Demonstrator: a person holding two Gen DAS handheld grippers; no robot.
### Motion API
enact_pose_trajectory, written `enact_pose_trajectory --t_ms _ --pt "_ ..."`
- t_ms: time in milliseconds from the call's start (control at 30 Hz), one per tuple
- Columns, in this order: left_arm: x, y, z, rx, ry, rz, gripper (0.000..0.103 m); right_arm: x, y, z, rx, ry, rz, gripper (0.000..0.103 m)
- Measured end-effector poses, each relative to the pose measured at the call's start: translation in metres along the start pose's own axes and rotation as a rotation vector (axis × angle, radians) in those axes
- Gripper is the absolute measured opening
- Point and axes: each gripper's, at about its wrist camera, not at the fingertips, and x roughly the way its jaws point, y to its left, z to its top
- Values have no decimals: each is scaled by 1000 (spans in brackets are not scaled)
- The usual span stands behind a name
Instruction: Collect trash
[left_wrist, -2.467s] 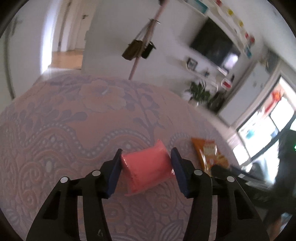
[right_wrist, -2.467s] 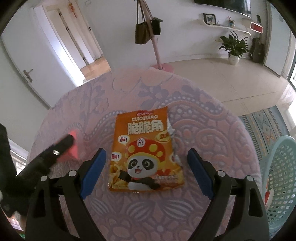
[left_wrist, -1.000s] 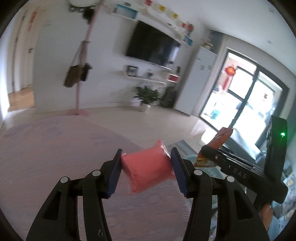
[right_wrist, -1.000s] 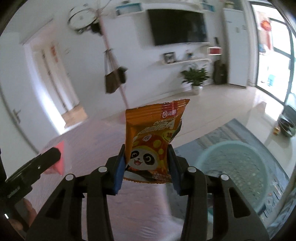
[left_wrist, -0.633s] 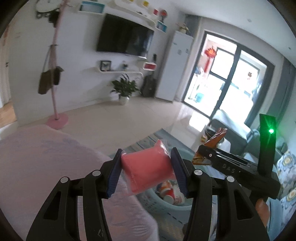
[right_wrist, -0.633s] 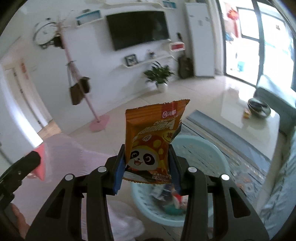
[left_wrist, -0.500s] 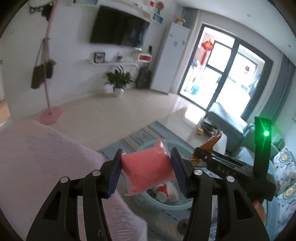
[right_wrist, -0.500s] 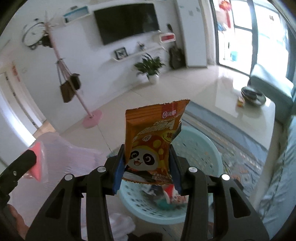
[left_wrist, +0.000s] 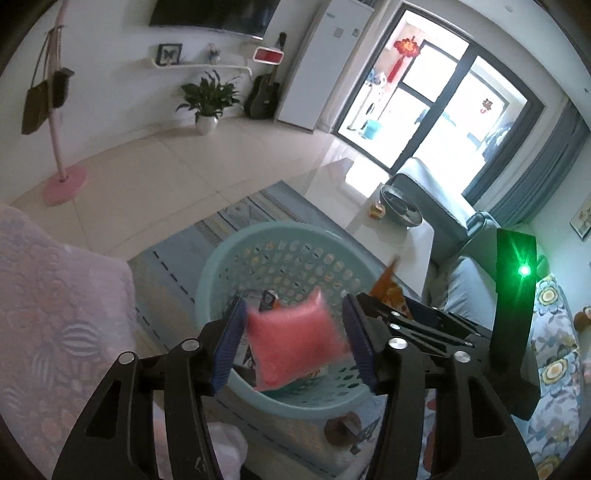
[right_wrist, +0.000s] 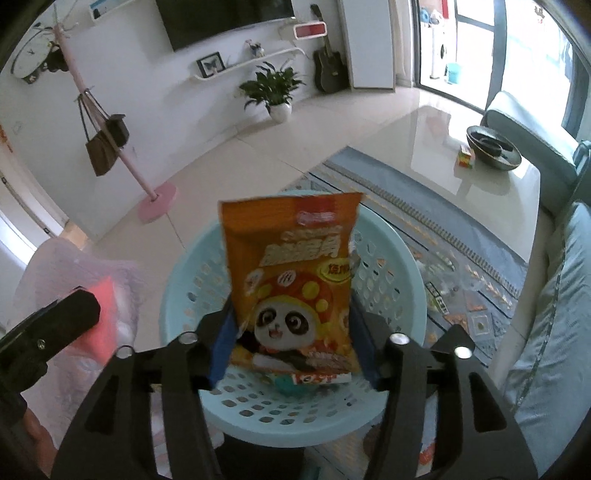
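In the left wrist view, a pink packet (left_wrist: 295, 339) sits blurred between the blue pads of my left gripper (left_wrist: 293, 345). The jaws are opening, with a gap on each side of the packet. Below it stands the pale blue perforated basket (left_wrist: 295, 254), with trash in its bottom. In the right wrist view, the orange panda snack bag (right_wrist: 295, 273) stands upright between the pads of my right gripper (right_wrist: 293, 347). Those jaws are opening too, and the bag is loose over the basket (right_wrist: 384, 280). The other gripper shows at the edge of each view.
A pink patterned tablecloth (left_wrist: 55, 295) hangs at the left of the basket. A patterned rug (right_wrist: 461, 258) with a clear wrapper (right_wrist: 439, 291) lies to the right. Beyond are a glossy low table (right_wrist: 461, 147), a grey sofa (right_wrist: 554, 295) and a pink coat stand (right_wrist: 147, 184).
Both grippers swung from the table and dropped over the basket, tilting downward. Both pairs of jaws widened, and the pink packet and snack bag came loose from the pads.
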Motion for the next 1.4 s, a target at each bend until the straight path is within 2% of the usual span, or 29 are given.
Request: enact_pose_trajectory --t_ms 67,200,300,467,700,767,933,1167,1400 --pt "1 2 -2 -7 1 -5 65 2 -2 0 -7 1 -21 65" --pt "-2 2 -5 -12 -3 -12 73 -1 -2 0 -11 -13 -23 67" --pt "-13 8 -7 -27 -22 -17 74 -5 -2 -1 -5 -27 -17 72" --pt "-37 11 -8 -25 -62 -9 77 -20 4 -2 6 -65 -4 87" --pt "-83 17 -23 -27 -150 18 85 -53 20 -7 -11 -118 55 87" --pt "-105 19 -31 -21 -206 67 86 -69 33 -12 -44 -147 81 87" --pt "-150 26 -55 -5 -325 251 88 -109 74 -24 -136 -244 121 87" --pt "-216 46 -88 -67 -461 417 90 -155 132 -45 -244 -363 187 91" --pt "-245 44 -119 -51 -578 590 92 -174 151 -66 -267 -427 202 91"
